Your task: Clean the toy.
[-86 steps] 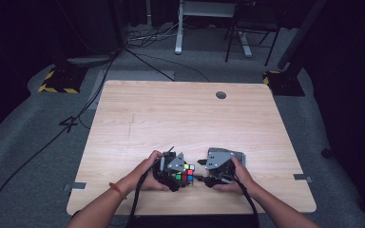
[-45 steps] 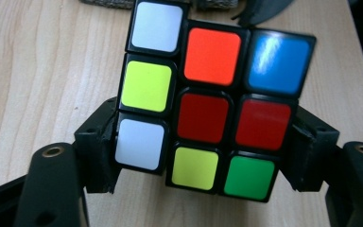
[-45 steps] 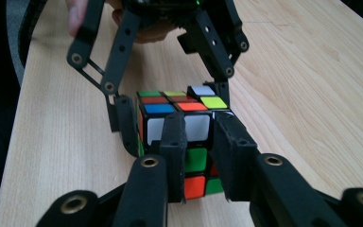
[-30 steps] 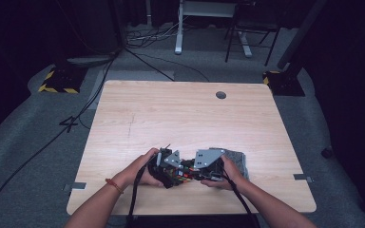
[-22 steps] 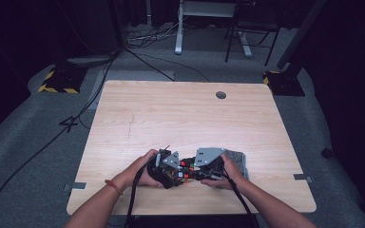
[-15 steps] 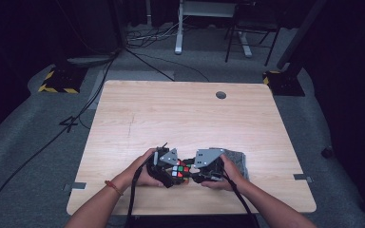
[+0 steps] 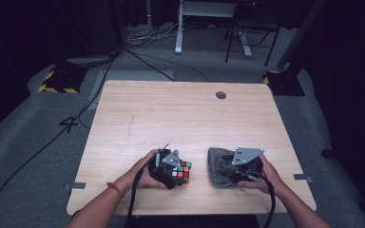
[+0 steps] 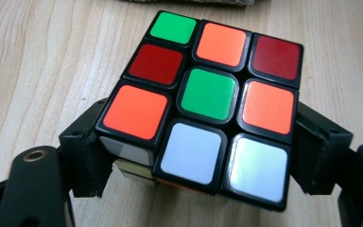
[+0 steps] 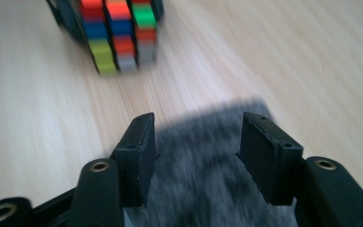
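A scrambled Rubik's cube (image 7: 184, 170) (image 8: 208, 94) sits at the tip of my left gripper (image 7: 177, 175) (image 8: 201, 151), near the table's front edge. The black pads lie against two opposite sides of the cube, and the jaws have just been opening slightly. My right gripper (image 7: 225, 167) (image 9: 196, 137) is off to the right, over a grey felt cloth (image 7: 216, 164) (image 9: 194, 189). It points toward the blurred cube (image 9: 120, 33). Its jaws have just been opening and stand apart, with nothing between them.
The wooden table (image 7: 180, 118) has a round cable hole (image 7: 221, 95) near its far edge. Forearms come in from the bottom. Beyond the table are floor cables, desk legs and striped floor weights (image 7: 57, 83).
My right gripper has pulled away to the right from the cube and its jaws have spread. The cube now shows uncovered at the left gripper. The left hand has stayed in place.
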The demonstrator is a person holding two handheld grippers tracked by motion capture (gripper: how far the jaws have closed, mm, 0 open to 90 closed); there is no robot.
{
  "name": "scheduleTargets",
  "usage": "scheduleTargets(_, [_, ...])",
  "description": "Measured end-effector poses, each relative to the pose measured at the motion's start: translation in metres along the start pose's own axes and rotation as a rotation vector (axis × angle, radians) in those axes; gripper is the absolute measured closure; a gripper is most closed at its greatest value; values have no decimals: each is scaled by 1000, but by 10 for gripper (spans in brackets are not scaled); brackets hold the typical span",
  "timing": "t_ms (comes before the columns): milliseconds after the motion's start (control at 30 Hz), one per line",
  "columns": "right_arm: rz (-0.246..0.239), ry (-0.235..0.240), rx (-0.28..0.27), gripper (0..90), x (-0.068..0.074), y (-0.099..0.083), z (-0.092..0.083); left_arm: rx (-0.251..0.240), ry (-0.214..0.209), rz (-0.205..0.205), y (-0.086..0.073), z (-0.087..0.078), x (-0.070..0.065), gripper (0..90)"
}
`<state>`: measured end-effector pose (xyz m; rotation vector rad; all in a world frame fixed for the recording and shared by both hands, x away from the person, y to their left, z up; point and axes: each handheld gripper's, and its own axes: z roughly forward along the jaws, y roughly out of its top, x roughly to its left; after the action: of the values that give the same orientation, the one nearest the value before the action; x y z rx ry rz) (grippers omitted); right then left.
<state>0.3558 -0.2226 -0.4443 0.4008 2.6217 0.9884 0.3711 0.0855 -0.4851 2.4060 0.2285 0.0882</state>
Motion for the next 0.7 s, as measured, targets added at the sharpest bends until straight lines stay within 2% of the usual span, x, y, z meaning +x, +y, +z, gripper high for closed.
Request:
scheduleTargets(167, [85, 6, 64, 429, -13, -31, 18, -12, 10, -4, -1, 2, 0, 218])
scheduleTargets(267, [155, 45, 33, 402, -21, -43, 24, -14, 11, -17, -2, 4, -1, 216])
scheduleTargets(333, [165, 53, 26, 409, -23, -46, 25, -7, 3, -31, -3, 6, 0, 191])
scheduleTargets(400, [198, 66, 5, 424, -24, -50, 25, -3, 5, -31, -3, 8, 0, 194])
scheduleTargets(500, [208, 68, -21, 531, -24, -56, 23, 23, 12, -30, -3, 12, -1, 218])
scheduleTargets(533, [206, 69, -19, 589, -24, -56, 22, 22, 9, -24, -3, 12, -1, 243])
scheduleTargets(600, [194, 69, -13, 644, -24, -55, 21, 13, 11, -23, -2, 10, -2, 314])
scheduleTargets(700, [180, 62, -4, 727, -22, -53, 20, 19, 21, -21, -1, 11, -3, 331])
